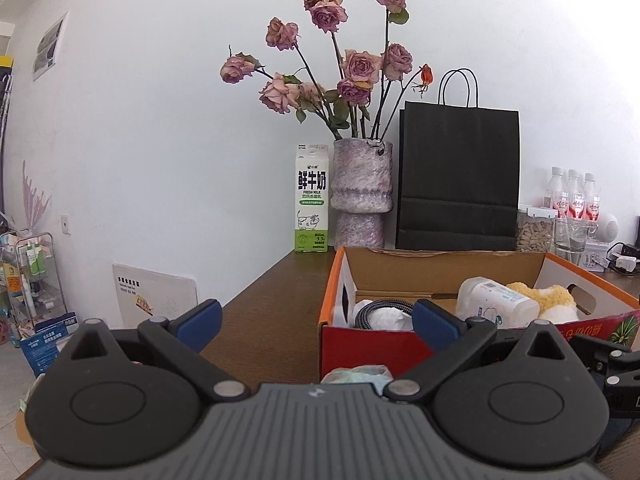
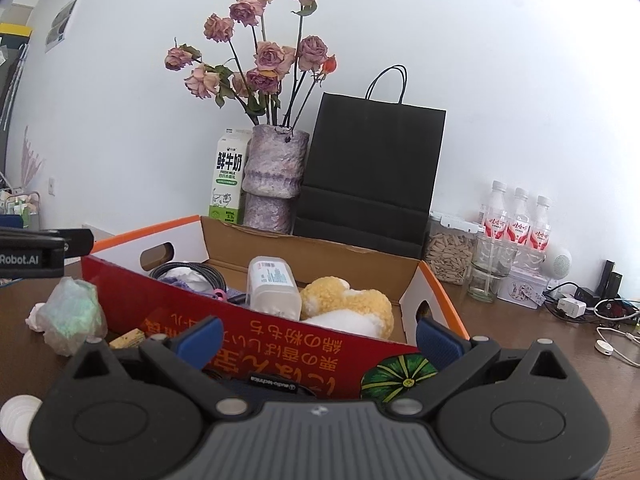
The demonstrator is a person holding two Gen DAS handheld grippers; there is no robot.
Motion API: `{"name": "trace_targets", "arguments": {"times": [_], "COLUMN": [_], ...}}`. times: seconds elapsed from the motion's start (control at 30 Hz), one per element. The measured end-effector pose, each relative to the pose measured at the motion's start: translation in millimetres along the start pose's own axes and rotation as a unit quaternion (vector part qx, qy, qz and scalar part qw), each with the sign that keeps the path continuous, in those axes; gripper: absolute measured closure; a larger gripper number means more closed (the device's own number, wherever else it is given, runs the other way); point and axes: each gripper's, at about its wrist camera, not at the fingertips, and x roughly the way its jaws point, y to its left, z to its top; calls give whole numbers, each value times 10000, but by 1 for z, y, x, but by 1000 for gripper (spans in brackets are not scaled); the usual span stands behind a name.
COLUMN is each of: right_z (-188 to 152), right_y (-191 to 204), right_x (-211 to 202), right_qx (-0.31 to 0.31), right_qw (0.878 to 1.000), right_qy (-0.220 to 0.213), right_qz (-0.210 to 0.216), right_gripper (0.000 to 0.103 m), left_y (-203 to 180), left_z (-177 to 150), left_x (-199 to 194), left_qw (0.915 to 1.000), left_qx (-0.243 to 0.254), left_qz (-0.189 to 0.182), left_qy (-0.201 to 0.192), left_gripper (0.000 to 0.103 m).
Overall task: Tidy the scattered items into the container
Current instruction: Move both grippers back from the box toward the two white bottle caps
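Indoors: brown table (image 2: 520,360) against white wall (image 1: 160,120); cardboard box (image 2: 240,328) on it; both jaws wide, empty.

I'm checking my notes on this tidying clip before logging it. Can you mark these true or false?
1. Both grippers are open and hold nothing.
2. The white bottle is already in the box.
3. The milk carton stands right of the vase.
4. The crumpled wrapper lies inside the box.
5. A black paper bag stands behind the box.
1. True: the left gripper and right gripper both stand open, nothing between the fingers.
2. True: the white bottle lies in the box beside the yellow plush.
3. False: the milk carton stands left of the vase.
4. False: the crumpled wrapper lies on the table, outside the box.
5. True: the black bag stands upright behind it.
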Motion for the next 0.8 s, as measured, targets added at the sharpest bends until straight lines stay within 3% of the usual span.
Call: {"name": "trace_targets", "arguments": {"times": [0.3, 0.43, 0.53, 0.63, 0.8], "right_z": [-9, -12, -16, -21, -27], "right_y": [-1, 5, 11, 19, 38], "right_x": [-28, -44, -58, -73, -91], "right_qx": [175, 94, 60, 68, 51], "right_qw": [9998, 9999, 9996, 9983, 9935], "right_qy": [0, 68, 185, 400, 652], "right_qz": [-64, 34, 191, 423, 927], "right_gripper": [0, 0, 0, 0, 0], "left_y": [14, 22, 29, 34, 50], "left_z": [-9, -11, -15, -20, -30], "left_x": [-21, -32, -45, -59, -81], "left_qw": [9995, 9990, 9989, 9971, 9963], "left_qx": [-137, -165, -136, 35, 89], "left_qz": [284, 339, 307, 518, 442], "left_qy": [37, 249, 338, 548, 735], "left_gripper": [0, 0, 0, 0, 0]}}
